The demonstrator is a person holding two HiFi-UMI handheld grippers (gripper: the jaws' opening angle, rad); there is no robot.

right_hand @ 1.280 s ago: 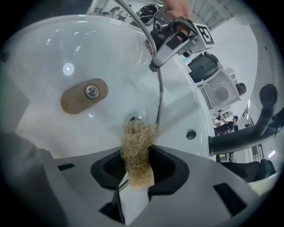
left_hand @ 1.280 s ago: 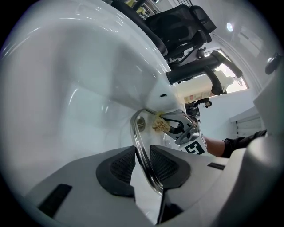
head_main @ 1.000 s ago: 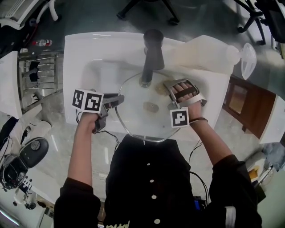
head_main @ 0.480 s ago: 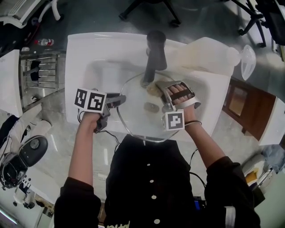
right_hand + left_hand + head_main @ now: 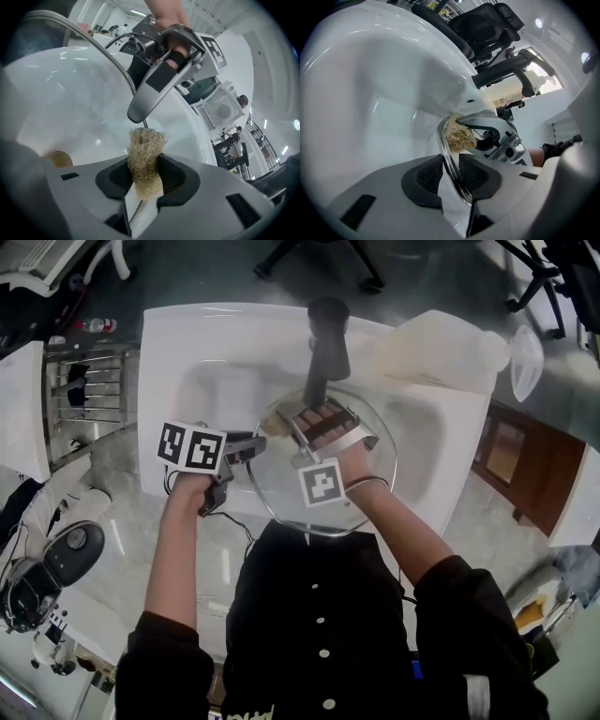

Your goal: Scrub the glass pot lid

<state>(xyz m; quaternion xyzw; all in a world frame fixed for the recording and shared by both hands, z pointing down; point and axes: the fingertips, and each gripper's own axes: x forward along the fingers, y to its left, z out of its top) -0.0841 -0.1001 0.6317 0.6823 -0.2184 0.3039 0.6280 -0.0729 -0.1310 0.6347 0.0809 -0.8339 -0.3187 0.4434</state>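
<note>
Right gripper [image 5: 292,424] slid leftward across one round clear glass pot lid [image 5: 370,470] toward left gripper [image 5: 253,448], which clamps lid rim over one white sink [image 5: 178,352]. Right jaws pinch one tan fibrous scrub pad [image 5: 145,154].

black button-front shirt [image 5: 319,615], sleeves pushed up; grey left claw [image 5: 253,448] and right claw [image 5: 287,421], black-and-white marker cubes [image 5: 192,448].

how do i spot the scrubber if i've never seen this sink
Over the white sink, below the dark faucet, is a round glass lid. At it the right tongs pinch the scrubber: a tan, shaggy fibre wad among smooth glass.
</note>
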